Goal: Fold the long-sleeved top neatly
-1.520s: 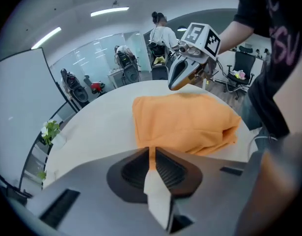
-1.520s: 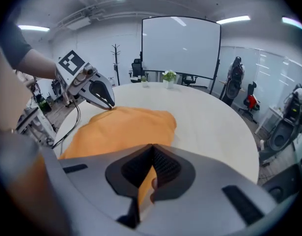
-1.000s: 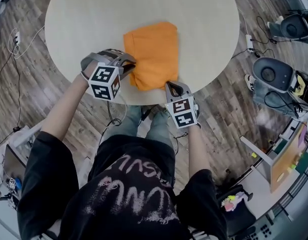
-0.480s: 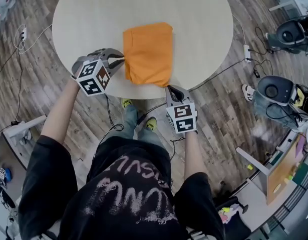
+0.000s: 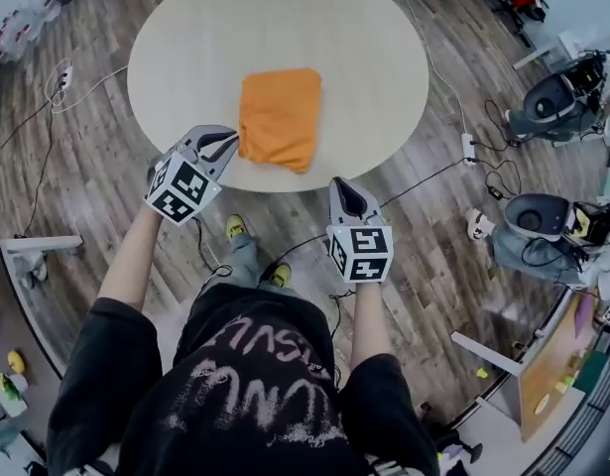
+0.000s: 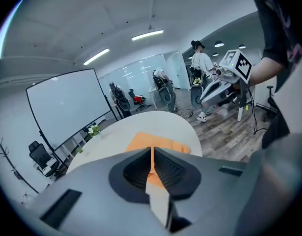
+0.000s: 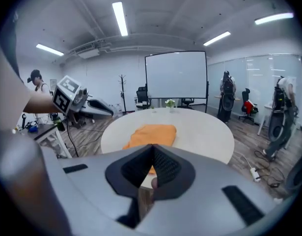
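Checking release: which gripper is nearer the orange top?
Left. The left gripper is immediately left of the orange top, its empty jaws just closing; the right gripper is off the table, clear of the top.

Folded orange top (image 5: pixel 279 117) of soft matt cloth on the smooth, pale matt counter (image 5: pixel 374 67); wood-grain plank floor (image 5: pixel 76 201) around the counter

We see pale lettering across the person's black T-shirt (image 5: pixel 255 385), but it lies upside down and smeared, and we cannot read it. The cubes on the left gripper (image 5: pixel 233 139) and right gripper (image 5: pixel 339 181) bear black-and-white square marker patterns, which we cannot read as text.
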